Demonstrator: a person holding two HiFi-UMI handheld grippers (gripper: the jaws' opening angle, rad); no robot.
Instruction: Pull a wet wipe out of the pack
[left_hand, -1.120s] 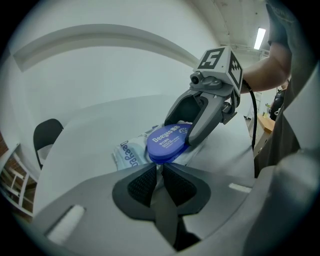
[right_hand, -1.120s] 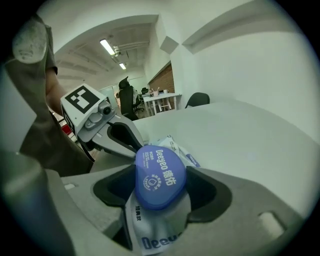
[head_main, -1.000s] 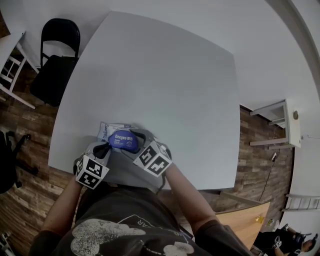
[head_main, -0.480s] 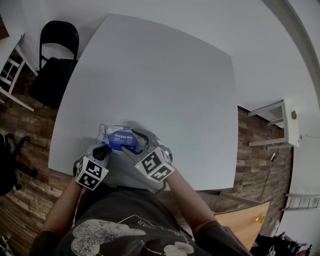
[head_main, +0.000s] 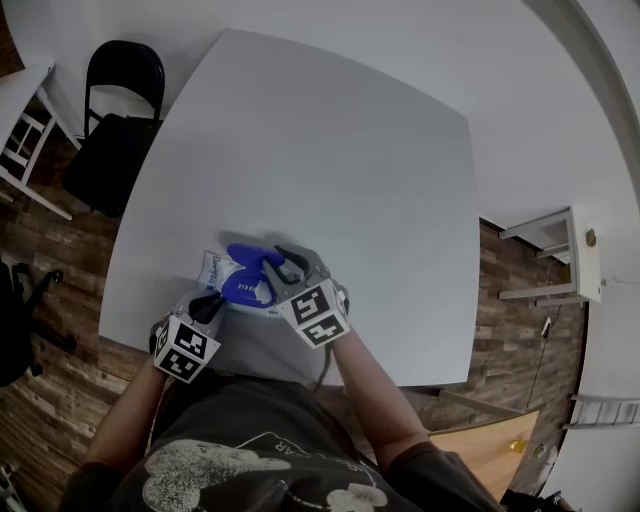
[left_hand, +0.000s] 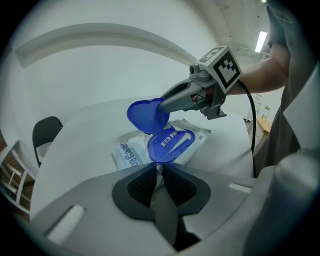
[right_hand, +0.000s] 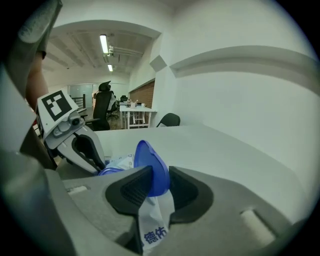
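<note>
— What are you holding nearest to you?
— My left tongs (left_hand: 159, 172) are pinching the near edge of the soft white wet-wipe pack (left_hand: 131, 154). They are pressed almost together on the film, and the pack is lying on the white table (head_main: 330, 150).
— And the other hand?
— My right tongs (right_hand: 160, 176) have just been closing. They are now gripping the rounded blue plastic flip lid (right_hand: 150, 165) and holding it tilted up over the pack.
— So which way is the wipe lying from you?
— I am judging it is sitting under the blue oval opening frame (left_hand: 170, 144), just beyond my left jaws and below the raised lid. The pack's long axis is running across in front of me, left to right. My right tongs are nearer the opening, though busy with the lid.
</note>
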